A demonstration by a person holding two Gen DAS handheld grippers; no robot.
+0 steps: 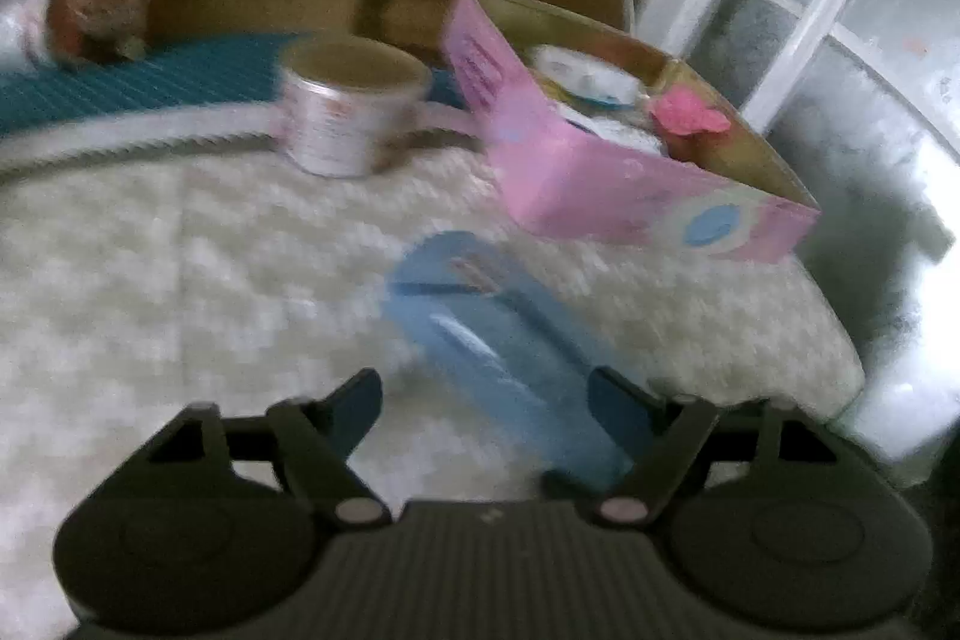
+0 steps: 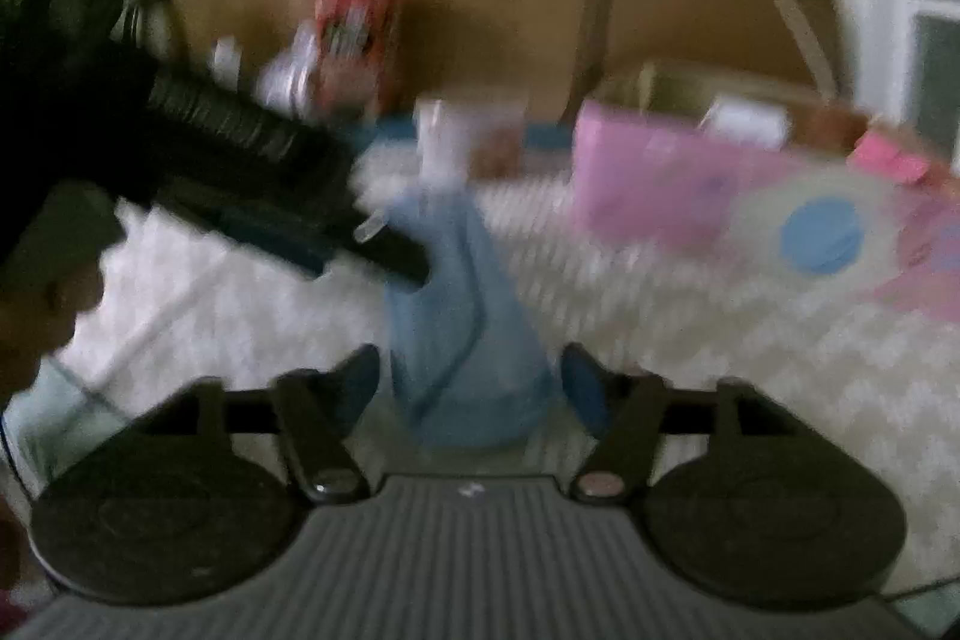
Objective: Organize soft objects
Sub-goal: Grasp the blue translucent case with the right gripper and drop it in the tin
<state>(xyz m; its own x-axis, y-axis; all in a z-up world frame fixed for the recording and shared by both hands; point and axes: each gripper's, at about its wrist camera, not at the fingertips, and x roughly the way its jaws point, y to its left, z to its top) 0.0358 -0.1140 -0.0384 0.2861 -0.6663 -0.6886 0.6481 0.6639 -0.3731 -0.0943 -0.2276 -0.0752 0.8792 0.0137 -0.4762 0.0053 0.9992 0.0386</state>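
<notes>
**Two claws close in on a blue cloth item beside a pink box**

A soft, pale blue item [image 1: 510, 340], blurred and hard to identify beyond its fabric look, lies on a white textured bedcover [image 1: 180, 280], between the two handheld claws. The left claw [image 1: 486, 400] is spread wide, its right-hand finger [image 1: 618, 412] against or just beside the blue item's near end and its other finger well clear; nothing is pinched. In the right wrist view the right claw [image 2: 474, 382] is also spread, with the blue item [image 2: 462, 316] sitting between its fingers but not squeezed. The left claw's dark body [image 2: 288, 202] reaches in from the left there and appears to meet the item's far end.

Just beyond stands an open pink box [image 1: 600, 172], already holding a pink soft thing [image 1: 690, 115] and some white pieces too blurred to name. A round tin [image 1: 354, 118] sits to the box's left on the bedcover, and a teal mat [image 1: 120, 82] lies behind it.

The risk, judged from here: with both claws crowding one limp item, a pinch on only a fold could let it slip or sag on the way to the box. The claws could also bump each other, or a dragging edge could catch the box's near wall and tip it toward the bed's edge.
</notes>
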